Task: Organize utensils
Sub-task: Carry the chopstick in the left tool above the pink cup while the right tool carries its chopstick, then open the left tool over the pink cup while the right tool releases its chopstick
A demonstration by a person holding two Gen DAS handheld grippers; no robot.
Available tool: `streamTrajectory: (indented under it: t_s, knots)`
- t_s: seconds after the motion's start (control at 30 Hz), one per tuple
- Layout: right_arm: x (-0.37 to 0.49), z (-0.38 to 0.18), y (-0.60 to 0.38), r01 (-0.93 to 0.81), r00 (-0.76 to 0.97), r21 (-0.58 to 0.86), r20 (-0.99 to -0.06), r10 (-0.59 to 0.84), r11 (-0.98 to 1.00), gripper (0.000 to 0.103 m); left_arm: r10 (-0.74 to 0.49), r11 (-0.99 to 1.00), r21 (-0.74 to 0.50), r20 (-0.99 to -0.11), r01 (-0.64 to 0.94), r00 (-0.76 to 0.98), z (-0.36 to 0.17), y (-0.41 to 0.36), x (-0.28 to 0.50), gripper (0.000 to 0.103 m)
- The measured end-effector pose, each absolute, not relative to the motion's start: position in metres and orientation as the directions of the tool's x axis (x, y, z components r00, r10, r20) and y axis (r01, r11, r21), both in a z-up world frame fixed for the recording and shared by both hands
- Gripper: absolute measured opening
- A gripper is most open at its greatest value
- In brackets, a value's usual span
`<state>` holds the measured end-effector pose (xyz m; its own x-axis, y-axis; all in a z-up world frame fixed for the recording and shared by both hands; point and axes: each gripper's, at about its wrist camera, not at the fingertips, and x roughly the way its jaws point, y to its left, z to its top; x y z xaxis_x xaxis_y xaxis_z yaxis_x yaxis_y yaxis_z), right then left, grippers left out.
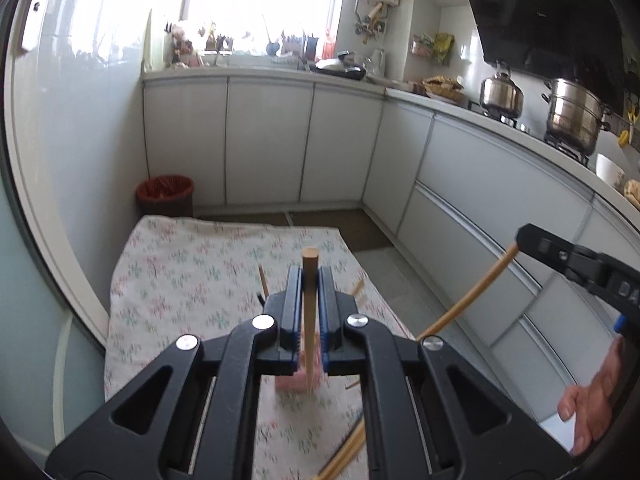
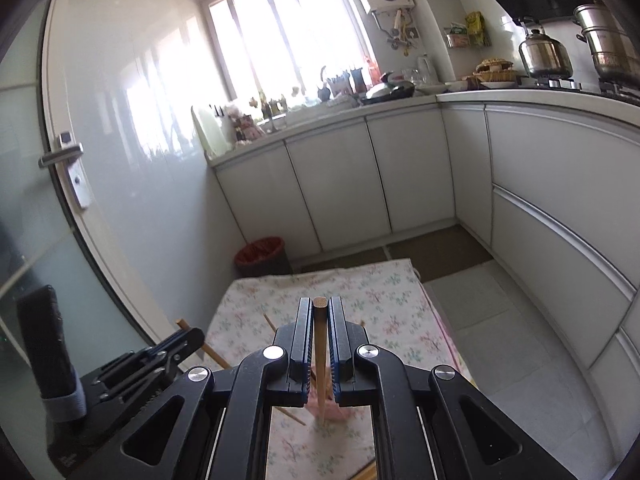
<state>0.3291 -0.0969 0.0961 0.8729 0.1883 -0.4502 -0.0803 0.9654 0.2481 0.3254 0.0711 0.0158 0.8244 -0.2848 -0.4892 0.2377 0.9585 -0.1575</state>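
Note:
In the left wrist view my left gripper (image 1: 310, 276) is shut on a wooden chopstick (image 1: 310, 320) that stands upright between its blue pads. At the right edge, my right gripper (image 1: 530, 240) grips another chopstick (image 1: 468, 296) that slants down toward the table. In the right wrist view the right gripper (image 2: 320, 305) is shut on its chopstick (image 2: 320, 356), and the left gripper (image 2: 182, 338) shows at the lower left with its own stick (image 2: 214, 356). A blurred pink object (image 1: 294, 383) (image 2: 330, 406) lies on the floral cloth (image 1: 192, 272) below both. Loose chopsticks (image 1: 346, 454) rest near the front.
The cloth-covered table (image 2: 384, 300) is low in a narrow kitchen. A red-lined bin (image 1: 165, 194) stands beyond its far left corner. White cabinets (image 1: 264, 140) line the back and right, with steel pots (image 1: 572, 118) on the stove. A hand (image 1: 592, 400) holds the right gripper.

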Motion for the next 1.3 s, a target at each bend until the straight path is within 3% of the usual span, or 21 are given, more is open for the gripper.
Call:
streamTrajectory:
  t_s: [0.2,0.4,0.77,1.03,1.13,1.23,1.3]
  knots:
    - [0.360,0.092,-0.096,-0.071,0.881,0.262,-0.436,0.184,0.962,0.007,-0.245,0.969,-0.143,-0.459,0.201,0.854,0.011,0.069,0.358,0.008]
    - [0.384,0.070,-0.092,-0.064,0.874,0.264,-0.450,0.182,0.962,0.007,-0.239,0.971,-0.133,-0.517,0.199,0.822,-0.028,0.062,0.379,0.009]
    - [0.406,0.048,-0.078,-0.074,0.873,0.254,-0.450,0.185,0.964,0.007,-0.258,0.955,-0.250,-0.443,0.159,0.859,-0.022,0.104,0.335,0.015]
    - [0.422,0.022,-0.055,-0.086,0.854,0.212,-0.487,0.181,0.973,0.010,-0.231,0.957,-0.270,-0.489,0.106,0.841,-0.039,0.120,0.336,0.018]
    - [0.420,0.015,-0.052,-0.084,0.846,0.183,-0.507,0.167,0.980,0.019,-0.217,0.962,-0.257,-0.500,0.095,0.839,-0.043,0.120,0.332,0.020]
    - [0.412,0.014,-0.053,-0.069,0.850,0.162,-0.507,0.143,0.984,0.032,-0.213,0.965,-0.242,-0.504,0.100,0.837,-0.042,0.117,0.325,0.035]
    - [0.402,0.014,-0.058,-0.051,0.853,0.163,-0.505,0.128,0.985,0.049,-0.230,0.963,-0.245,-0.508,0.117,0.830,-0.040,0.113,0.319,0.038]
